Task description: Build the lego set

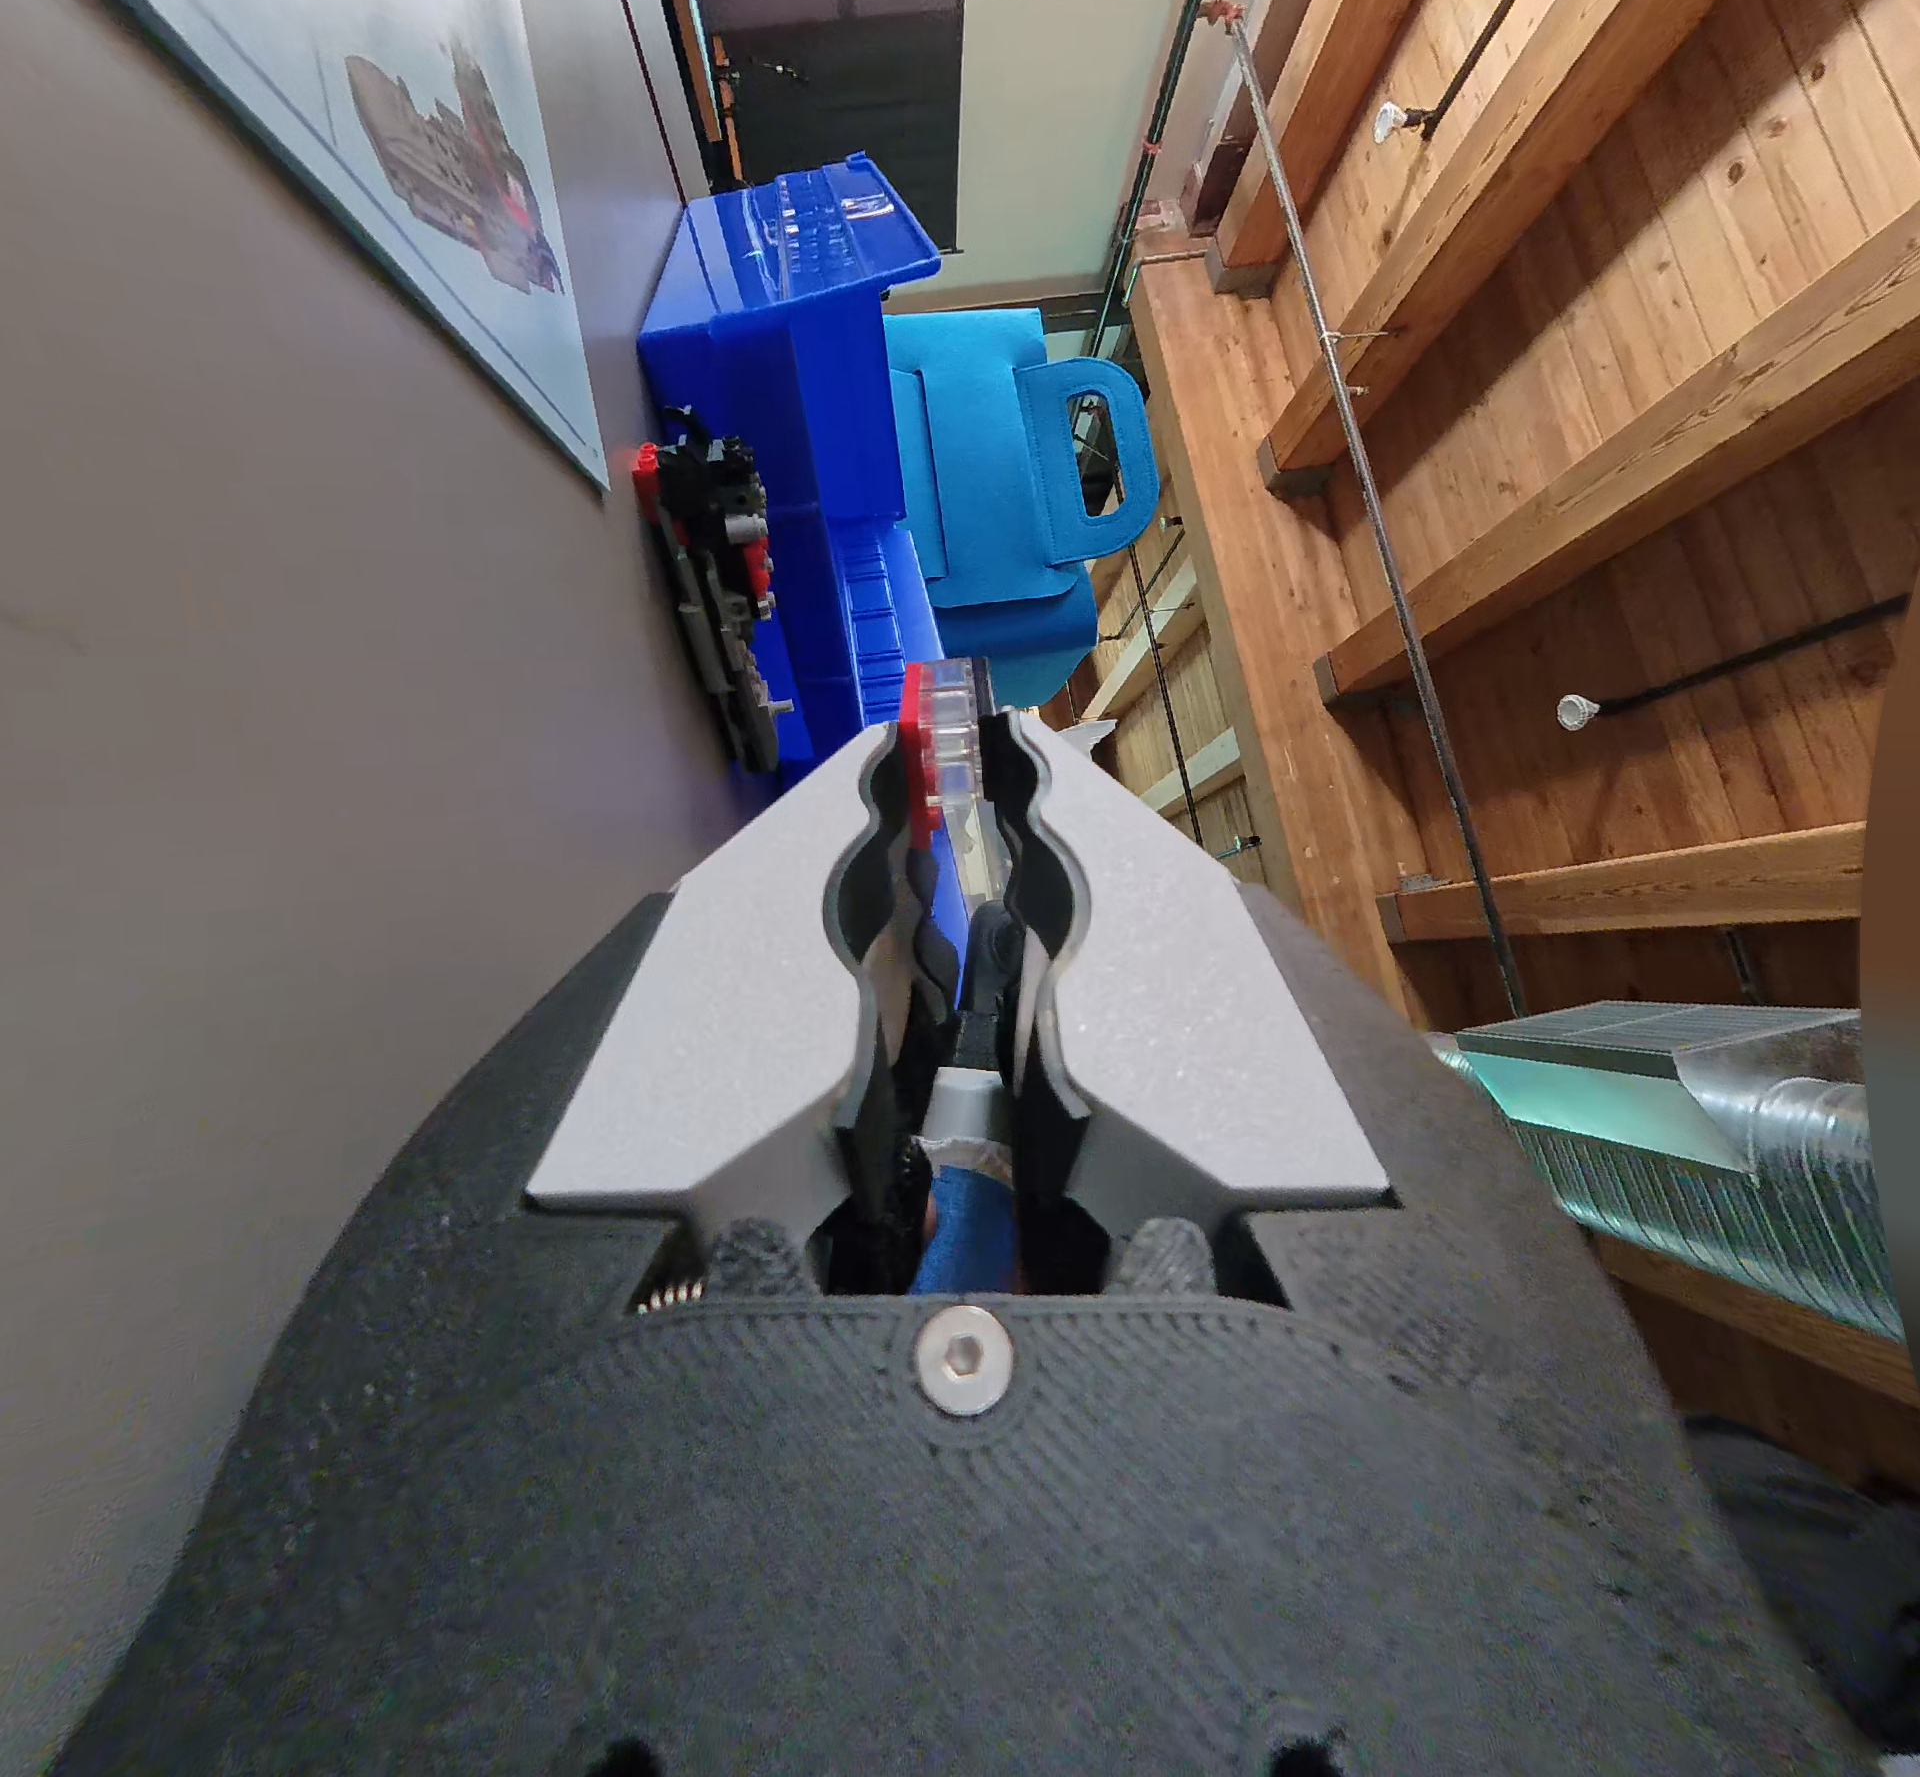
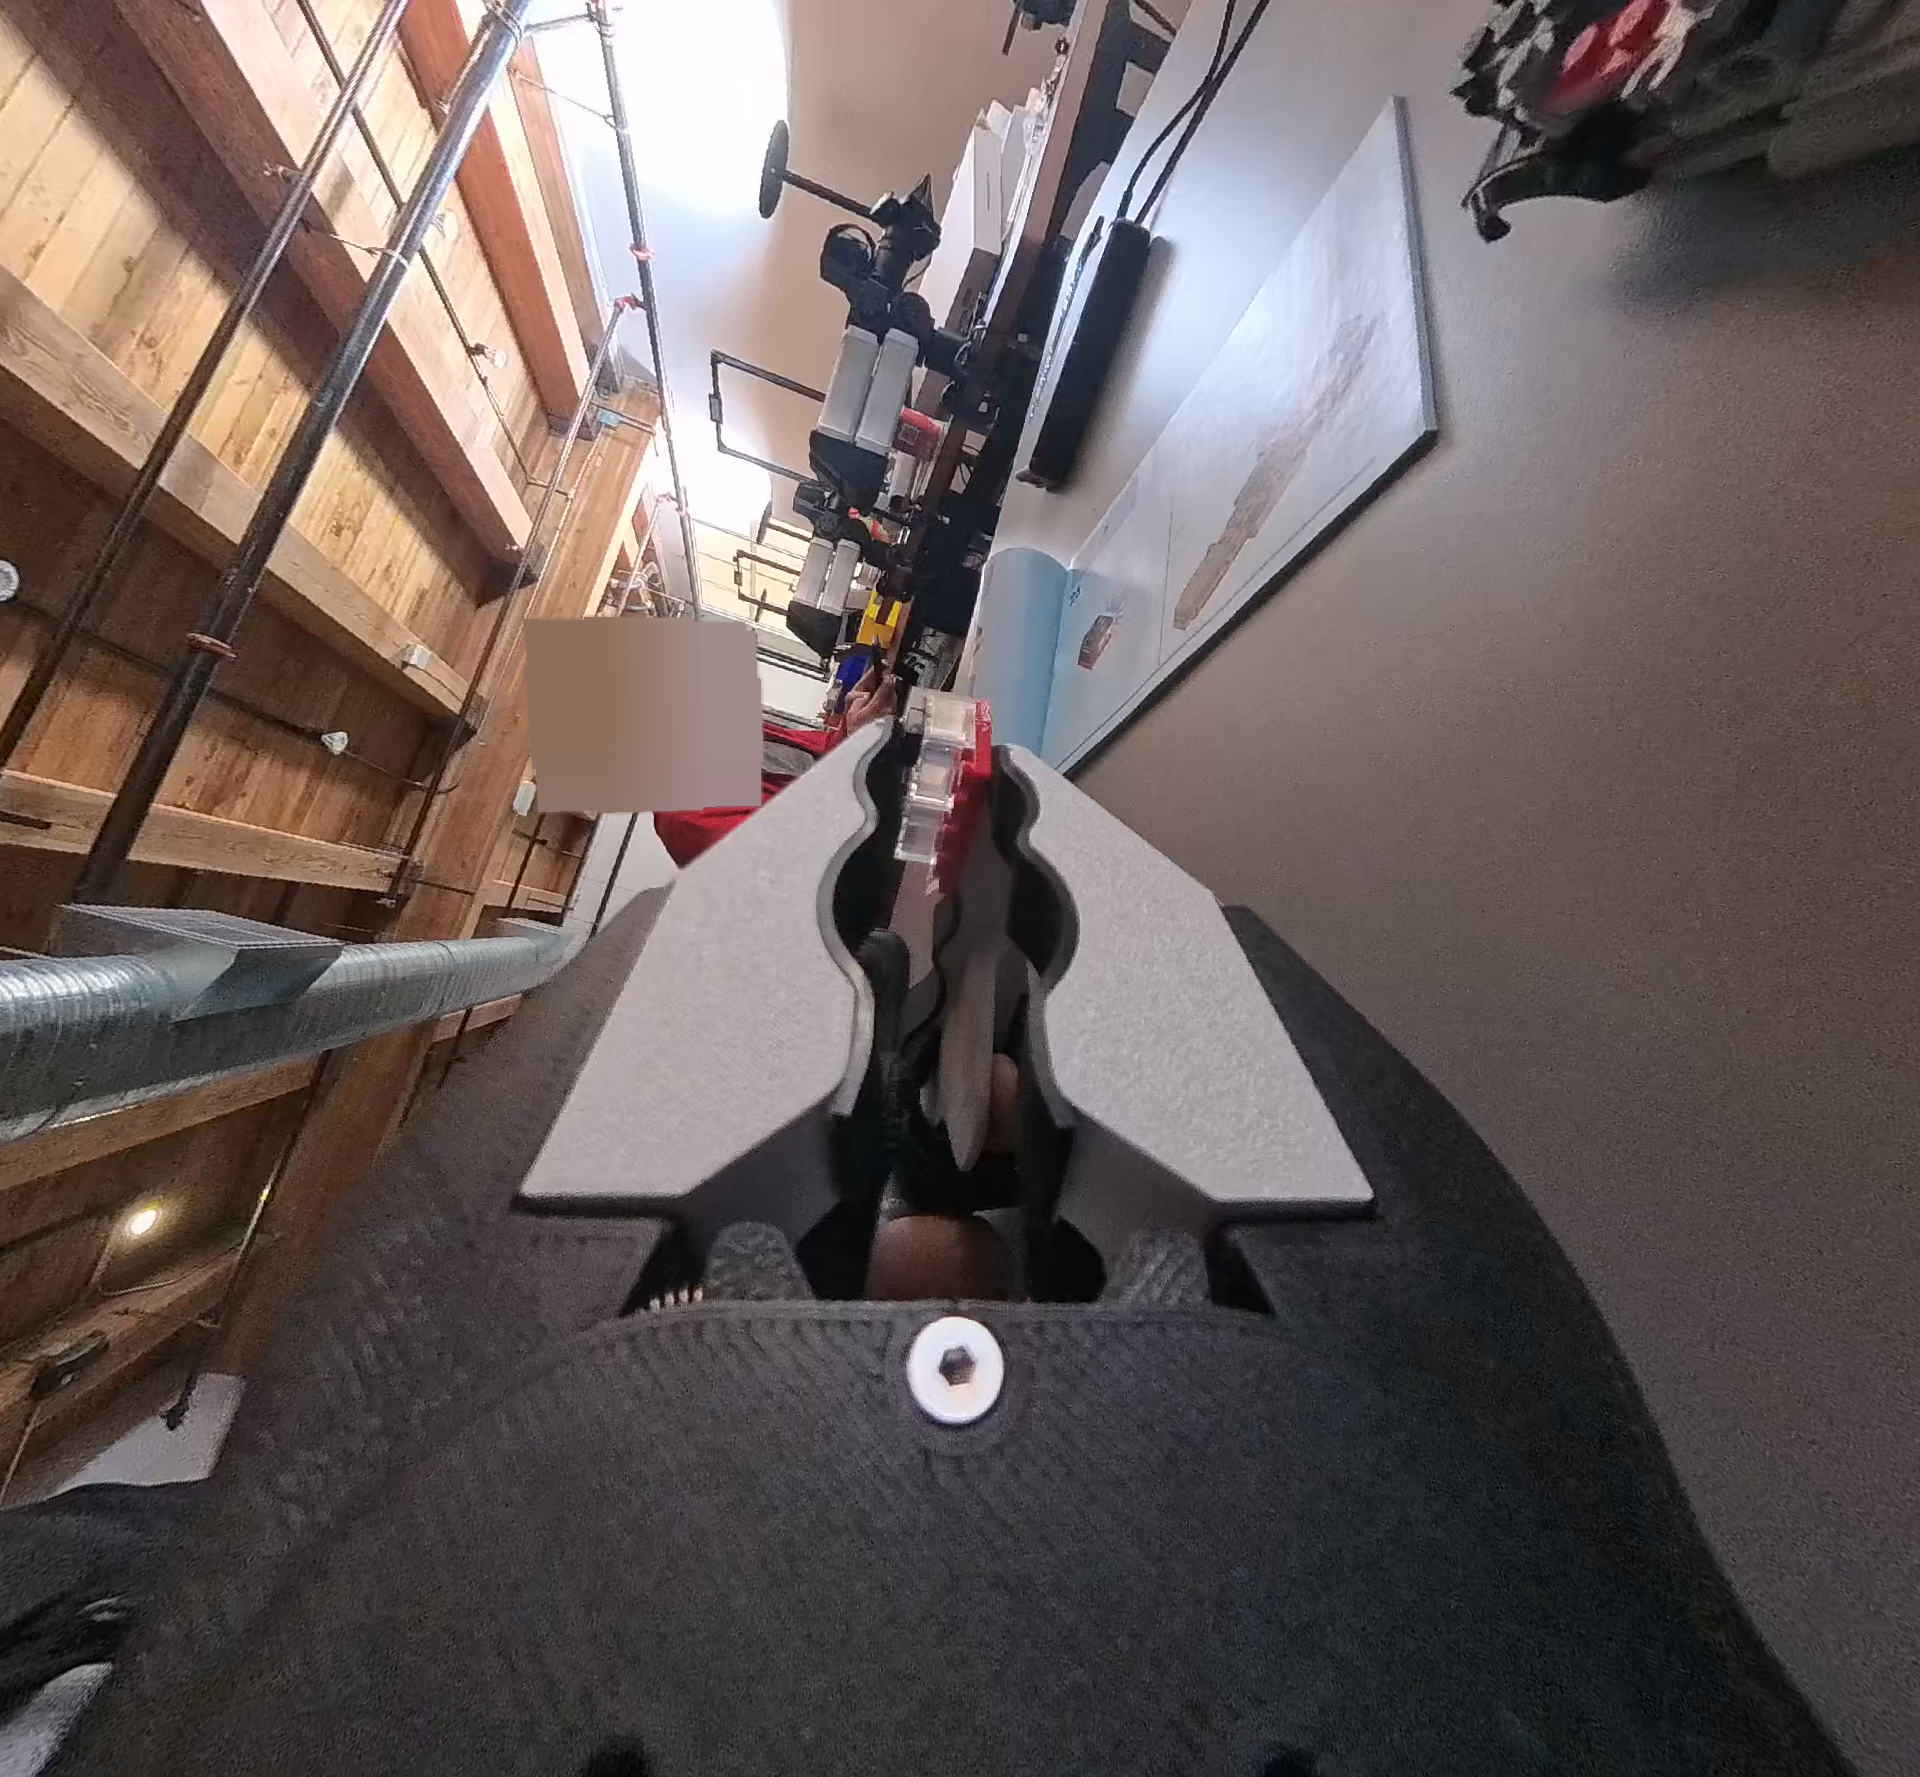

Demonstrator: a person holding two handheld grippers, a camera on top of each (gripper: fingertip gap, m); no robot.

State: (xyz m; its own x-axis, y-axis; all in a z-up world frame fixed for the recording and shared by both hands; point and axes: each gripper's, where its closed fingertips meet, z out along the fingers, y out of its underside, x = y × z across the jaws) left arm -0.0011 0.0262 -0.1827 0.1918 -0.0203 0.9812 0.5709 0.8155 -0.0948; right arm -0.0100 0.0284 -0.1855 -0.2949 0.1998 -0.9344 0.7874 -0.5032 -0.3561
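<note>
Two tongs, one small piece between them — that was how I had it. My left tongs [image 1: 951, 740] were closed on a stacked bit of lego, a red plate [image 1: 918, 759] with a clear plate [image 1: 956, 735] pressed against its right face, the pair standing on edge and poking out past the tips. The long axis of that stack ran straight forward along my fingers, so it lay in line with the tongs and not across them.

Further left and ahead in that view, the part-built model [image 1: 717, 584] — black, grey and red — sat on the counter [image 1: 260, 792] just beside the blue bins [image 1: 769, 397], with the instruction sheet [image 1: 416, 117] lying nearer to me on the counter. The view was rolled on its side, so the counter stood like a wall at my left.

My right tongs [image 2: 945, 771] were likewise shut on a clear-and-red piece [image 2: 940, 787], clear face to the left, red to the right, again lengthwise with the fingers. I judged it was the same stack seen from the other end, both tongs pinching it at once, though neither view shows the other tongs plainly. From the right, the model [image 2: 1683, 34] lay far off to the upper right, blurred, well apart from the tips; the booklet [image 2: 1278, 439] lay between.

By my reckoning the piece had to travel toward the model, and the left tongs looked the better placed to carry it.
</note>
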